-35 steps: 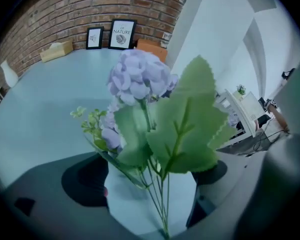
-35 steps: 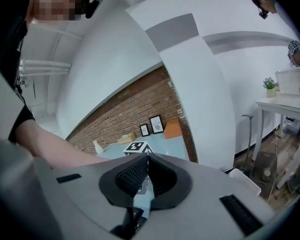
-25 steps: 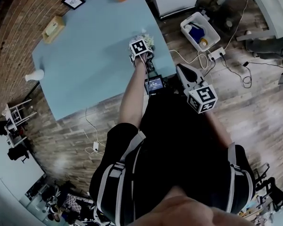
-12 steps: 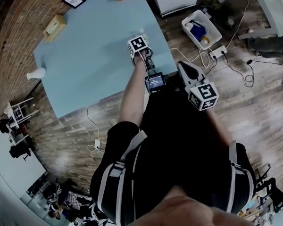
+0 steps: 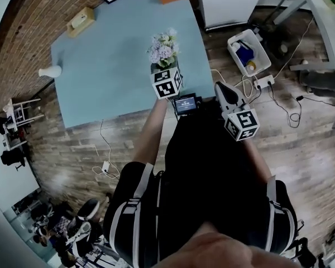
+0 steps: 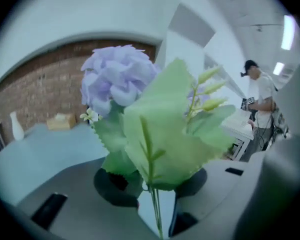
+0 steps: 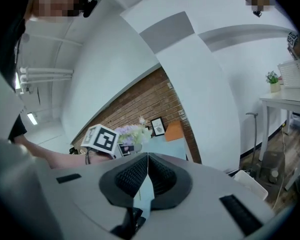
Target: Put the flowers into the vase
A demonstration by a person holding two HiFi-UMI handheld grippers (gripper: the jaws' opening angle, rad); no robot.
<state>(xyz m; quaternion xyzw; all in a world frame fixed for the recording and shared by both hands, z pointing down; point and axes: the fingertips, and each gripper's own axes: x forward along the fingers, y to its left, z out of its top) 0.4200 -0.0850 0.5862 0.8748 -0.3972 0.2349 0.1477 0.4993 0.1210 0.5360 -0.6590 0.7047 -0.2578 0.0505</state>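
A bunch of flowers (image 5: 162, 48) is held up over the light-blue table (image 5: 100, 88). It is made up of a lilac, many-petalled head, small white blossoms, pale green buds and broad saw-edged leaves on thin green stems. The stems are clamped between the pads of the left gripper (image 6: 151, 186), whose jaws have just been closing on them. The right gripper (image 7: 147, 171) is pressed together on nothing. The white vase (image 5: 50, 71) stands at nine o'clock of the bunch, well apart. Black-and-white square markers are borne by the cube (image 5: 166, 83); print on the small screen (image 5: 185, 103) is too small to be read.

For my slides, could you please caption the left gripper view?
Left gripper, jaws just closed further onto the stems, holds the flowers above the blue table; white vase at left.
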